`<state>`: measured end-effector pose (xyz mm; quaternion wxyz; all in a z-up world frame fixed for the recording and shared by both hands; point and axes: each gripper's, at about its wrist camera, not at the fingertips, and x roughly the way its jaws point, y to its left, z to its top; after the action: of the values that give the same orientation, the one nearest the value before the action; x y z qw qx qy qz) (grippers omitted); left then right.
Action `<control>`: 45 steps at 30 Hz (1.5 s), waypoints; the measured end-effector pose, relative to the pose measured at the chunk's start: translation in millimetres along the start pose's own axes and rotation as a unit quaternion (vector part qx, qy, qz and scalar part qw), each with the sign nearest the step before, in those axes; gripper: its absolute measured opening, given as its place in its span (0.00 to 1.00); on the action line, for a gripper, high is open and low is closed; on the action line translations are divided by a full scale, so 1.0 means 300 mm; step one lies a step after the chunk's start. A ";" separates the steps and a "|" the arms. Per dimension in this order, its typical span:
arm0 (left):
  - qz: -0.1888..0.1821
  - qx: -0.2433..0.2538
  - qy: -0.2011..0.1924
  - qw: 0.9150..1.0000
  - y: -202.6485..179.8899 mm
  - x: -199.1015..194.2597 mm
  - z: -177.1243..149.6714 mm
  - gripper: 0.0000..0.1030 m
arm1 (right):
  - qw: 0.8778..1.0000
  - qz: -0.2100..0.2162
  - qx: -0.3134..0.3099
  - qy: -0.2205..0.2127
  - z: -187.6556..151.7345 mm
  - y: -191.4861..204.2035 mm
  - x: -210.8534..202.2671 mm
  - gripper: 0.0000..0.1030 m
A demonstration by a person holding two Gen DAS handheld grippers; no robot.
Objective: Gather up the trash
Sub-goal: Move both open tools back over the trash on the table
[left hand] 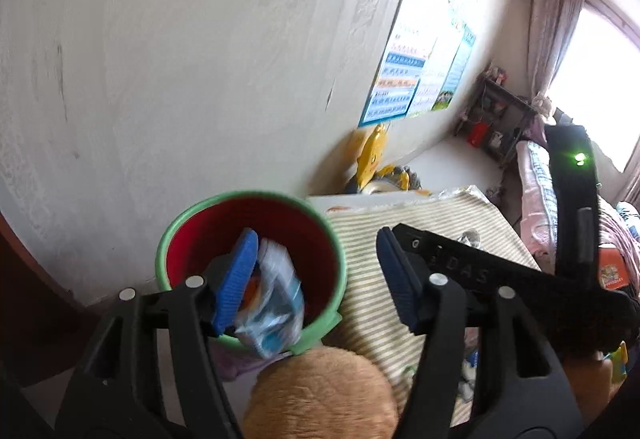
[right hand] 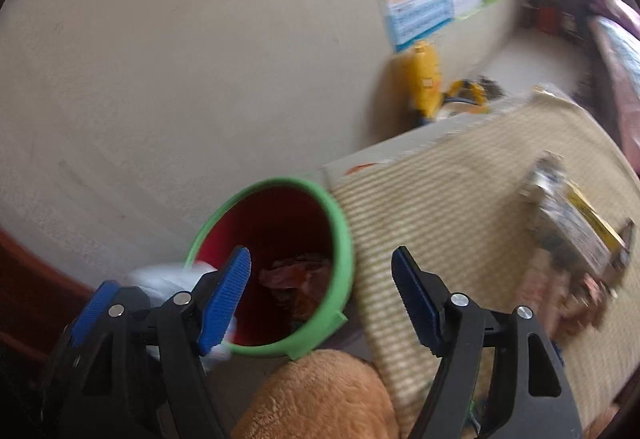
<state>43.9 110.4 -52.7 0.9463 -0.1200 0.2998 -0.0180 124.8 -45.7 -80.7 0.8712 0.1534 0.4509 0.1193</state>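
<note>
The left gripper (left hand: pixel 316 275) is being held with jaws released above the red bin (left hand: pixel 176 239) so the blue wrapper (left hand: pixel 276 299) drops in, while the right gripper (right hand: pixel 320 299) is being kept wide, empty.

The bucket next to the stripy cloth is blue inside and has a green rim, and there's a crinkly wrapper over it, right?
Not quite. The bucket is red inside, not blue; both wrist views show that. The rest holds: its rim is green, it stands beside the striped cloth, and a crinkly wrapper is over its opening in the left wrist view.
</note>
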 end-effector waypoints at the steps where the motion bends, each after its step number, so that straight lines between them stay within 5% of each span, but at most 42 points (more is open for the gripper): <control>1: -0.010 0.004 0.000 1.000 -0.023 -0.009 -0.004 0.60 | 1.000 -0.003 0.015 -0.001 -0.003 -0.022 -0.013 0.69; 4: -0.008 0.006 -0.015 1.000 -0.087 -0.034 -0.021 0.63 | 0.997 -0.026 0.066 -0.019 -0.012 -0.084 -0.074 0.69; 8: 0.020 -0.004 -0.058 0.998 -0.156 -0.066 -0.043 0.80 | 0.987 -0.031 0.154 -0.046 -0.039 -0.184 -0.149 0.69; 12: -0.011 -0.025 -0.047 0.999 -0.206 -0.061 -0.052 0.83 | 0.974 -0.019 0.217 -0.070 -0.067 -0.271 -0.226 0.70; 23: 0.001 0.065 -0.018 0.998 -0.344 -0.028 -0.069 0.85 | 0.976 0.031 0.174 -0.123 -0.095 -0.360 -0.351 0.70; 30: -0.005 0.080 -0.014 0.997 -0.391 -0.006 -0.094 0.88 | 0.982 -0.048 0.159 -0.086 -0.172 -0.483 -0.385 0.70; 36: -0.039 0.085 0.059 0.994 -0.441 0.078 -0.122 0.88 | 0.982 -0.086 0.163 -0.031 -0.252 -0.587 -0.381 0.69; 45: -0.043 0.142 0.067 0.987 -0.553 0.164 -0.164 0.88 | 0.978 -0.137 0.153 -0.039 -0.265 -0.701 -0.386 0.68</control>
<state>62.3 -66.4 -79.8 0.9296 0.0041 0.3518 -0.1096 8.7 -267.6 -116.1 0.8621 0.2263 0.4466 -0.0779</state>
